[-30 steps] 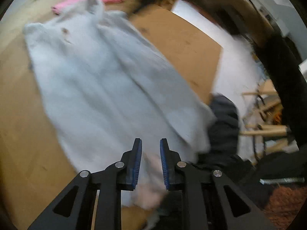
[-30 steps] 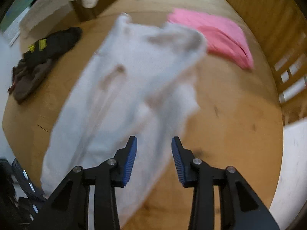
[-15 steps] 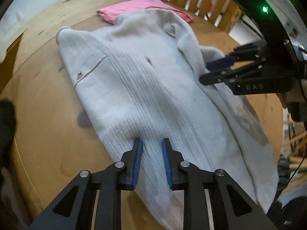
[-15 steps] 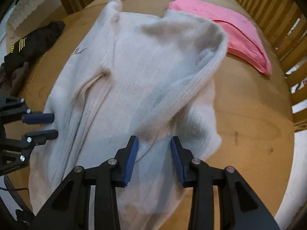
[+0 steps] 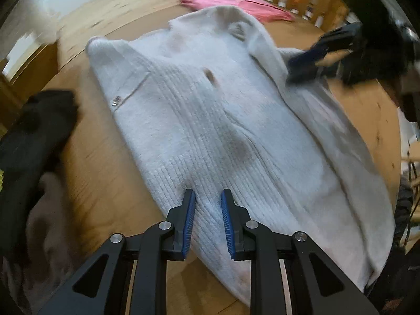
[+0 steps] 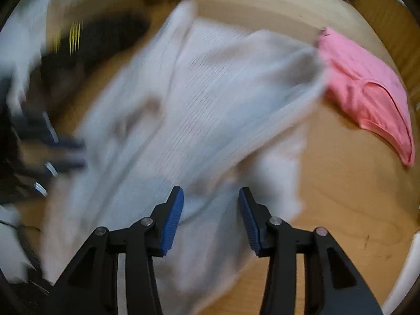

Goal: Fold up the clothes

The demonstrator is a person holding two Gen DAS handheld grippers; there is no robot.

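The left gripper [image 5: 208,221] is hovering with its blue pads [image 5: 189,223] a narrow gap apart, and ribbed knit is showing in that gap; whether the pads are pinching the fabric or only hanging above it cannot be told. The right gripper [image 6: 210,219] is standing with its jaws moderately wide; they have just been opening, and cloth is lying below and between them without being pressed. Outward from both, a pale grey ribbed sweater [image 5: 210,120] is lying spread along the round wooden table [image 5: 105,162], its hem at the near edge under the grippers and its collar at the far end. One sleeve is lying folded across the body on the right side. A folded pink garment [image 6: 367,97] is resting at the far right, just beside the sweater's shoulder, and a dark garment with yellow marks [image 5: 29,141] is lying at the left edge. The right wrist view is blurring heavily. Judging from this, the hem is overhanging the near rim, so a loose or one-sided grip could let the sweater slide off, and uneven pulling could undo the folded sleeve or skew the fold.
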